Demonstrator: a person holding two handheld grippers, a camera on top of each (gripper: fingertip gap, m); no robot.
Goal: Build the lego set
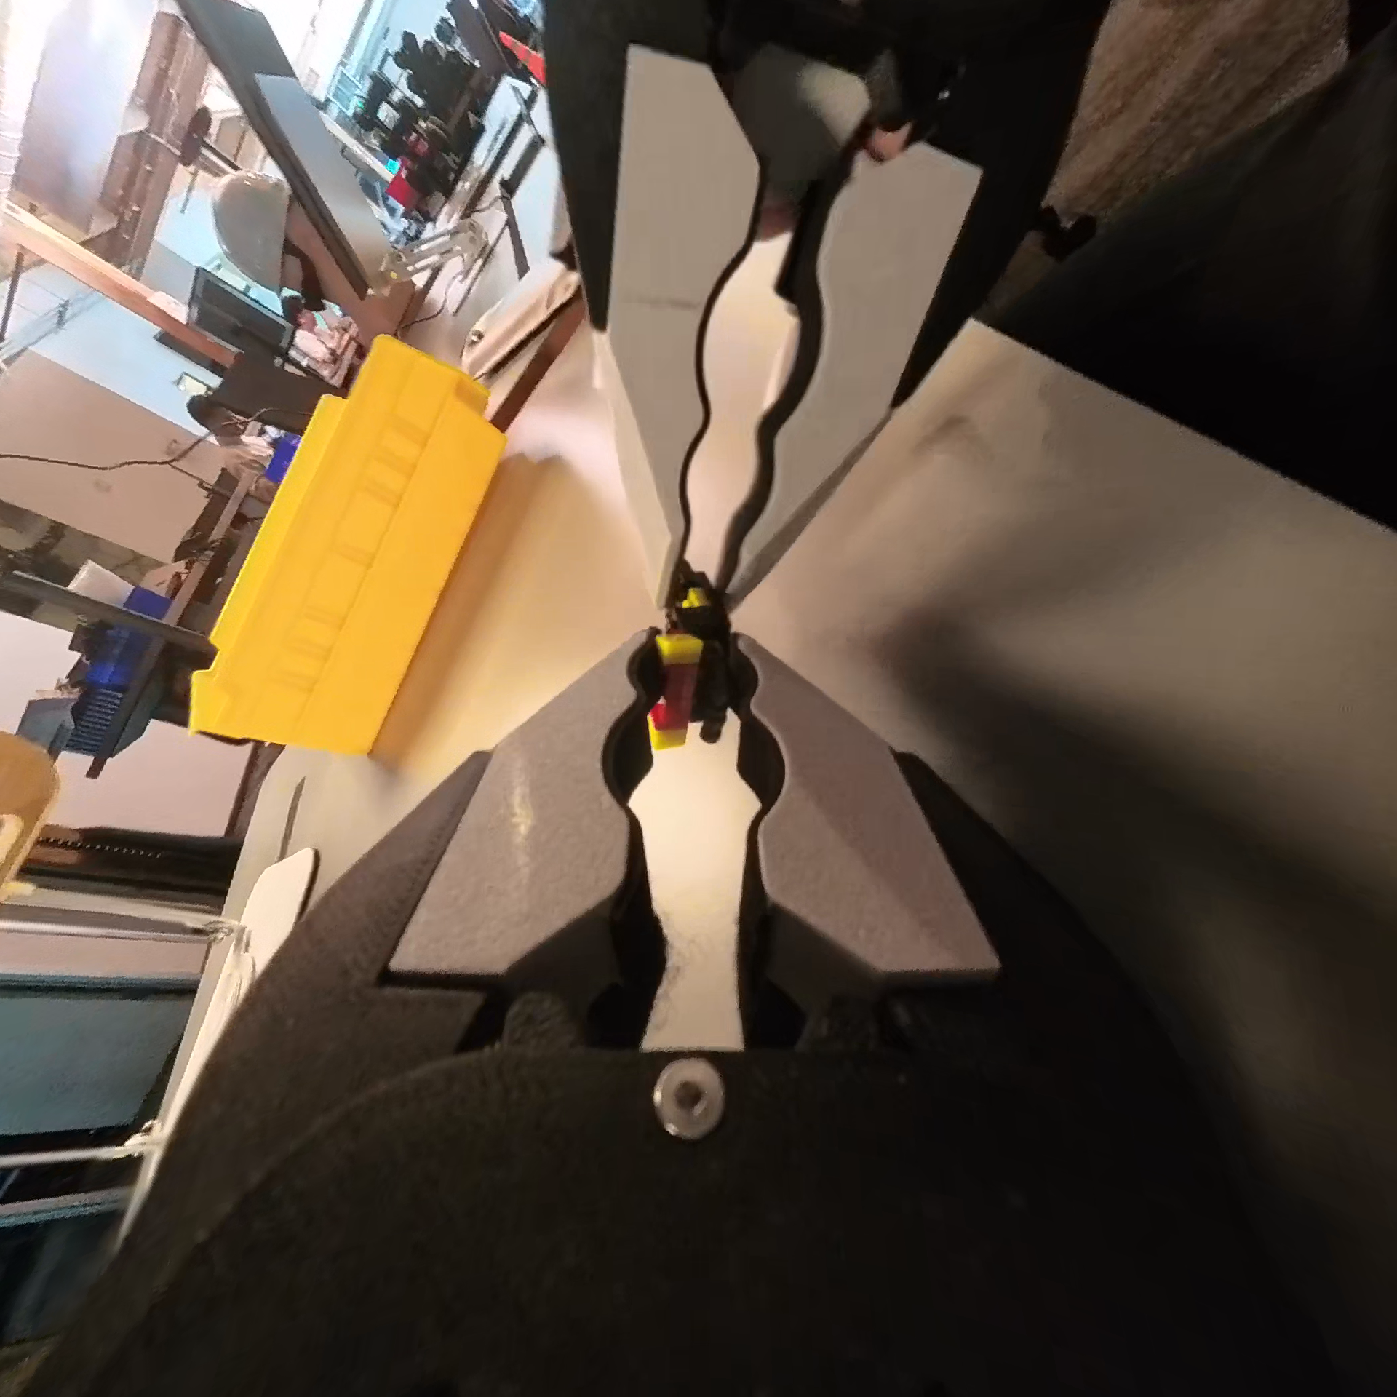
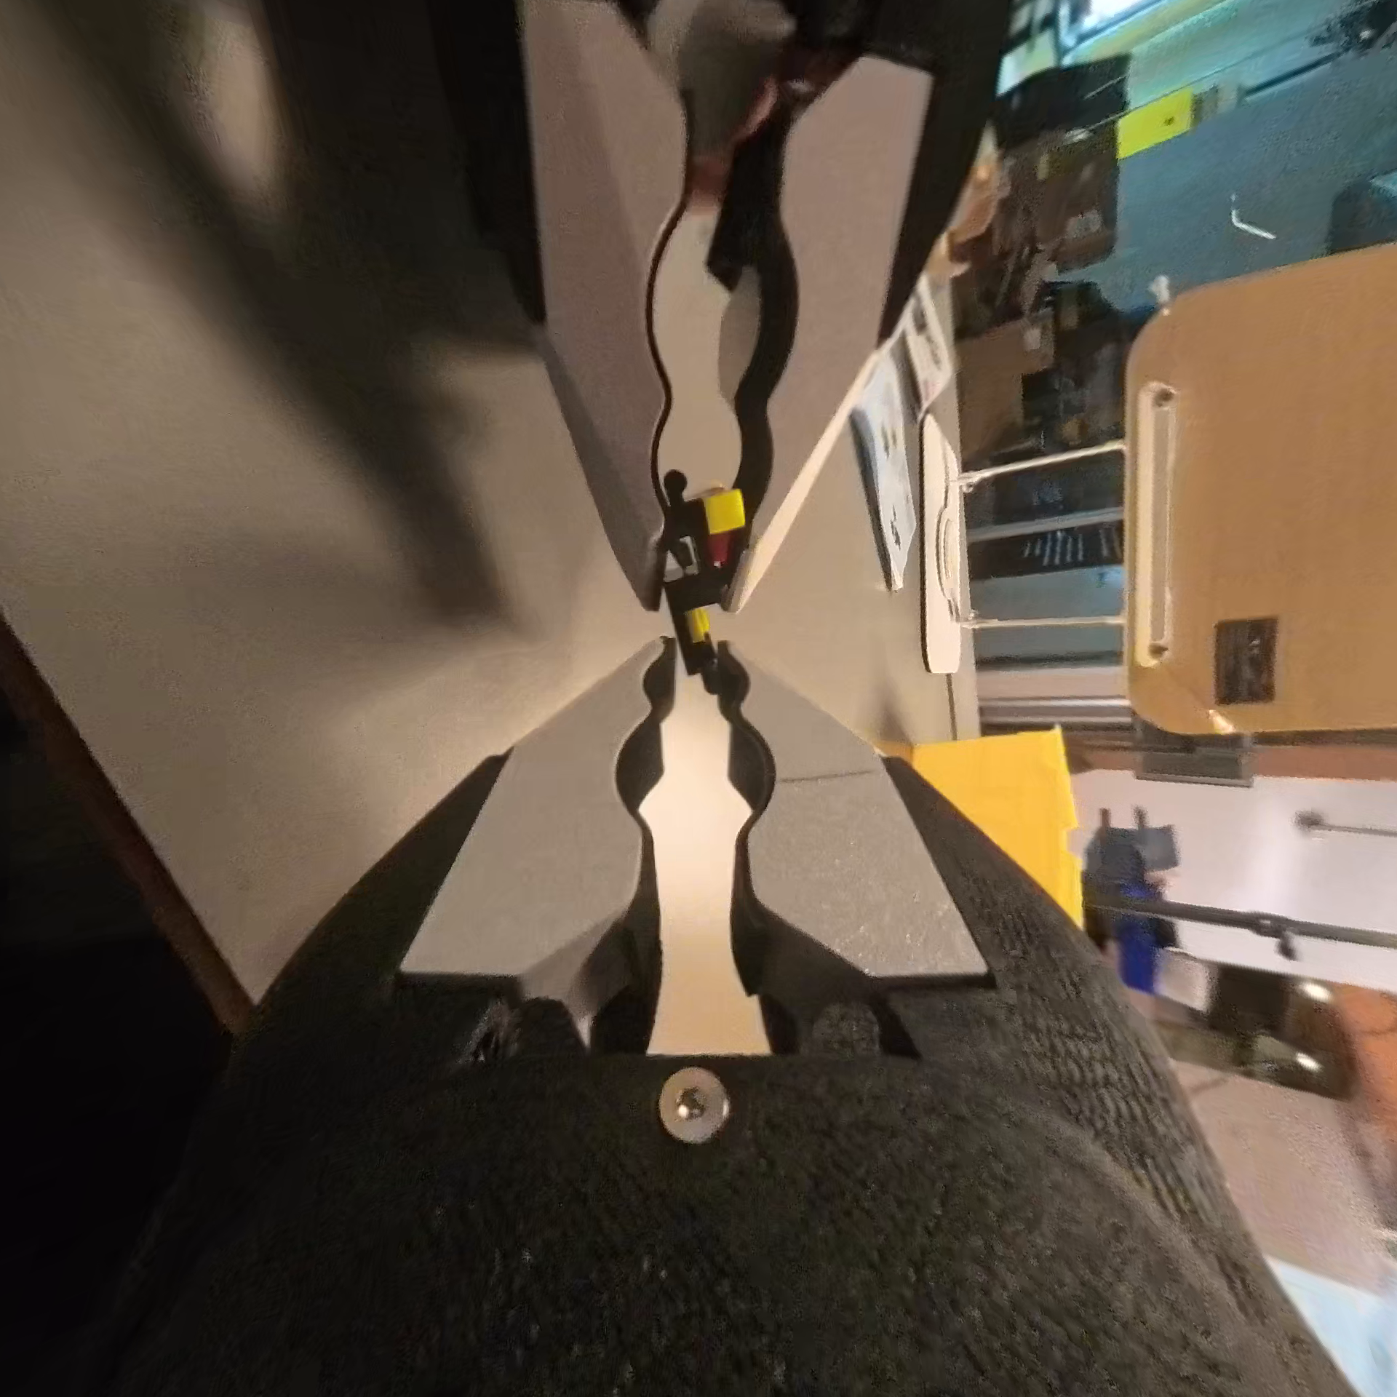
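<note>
My two grippers meet tip to tip over the white table (image 1: 1058,574). My left gripper (image 1: 692,650) is shut on a small lego assembly (image 1: 675,692) of yellow, red and black pieces. My right gripper (image 1: 699,588) comes in from the top of the left wrist view, shut on a small black and yellow lego piece (image 1: 694,597). In the right wrist view my right gripper (image 2: 695,646) grips that black and yellow piece (image 2: 695,631). It touches the assembly (image 2: 714,529) held by the left gripper (image 2: 694,601) opposite. I cannot tell whether the two parts are locked together.
A yellow plastic bin (image 1: 340,559) lies on the table beside the grippers and also shows in the right wrist view (image 2: 1005,816). Printed sheets (image 2: 884,484) and a white oval stand (image 2: 941,559) sit near the table edge. A tan chair back (image 2: 1270,491) and room clutter lie beyond. The tips of both grippers are at nearly the same place.
</note>
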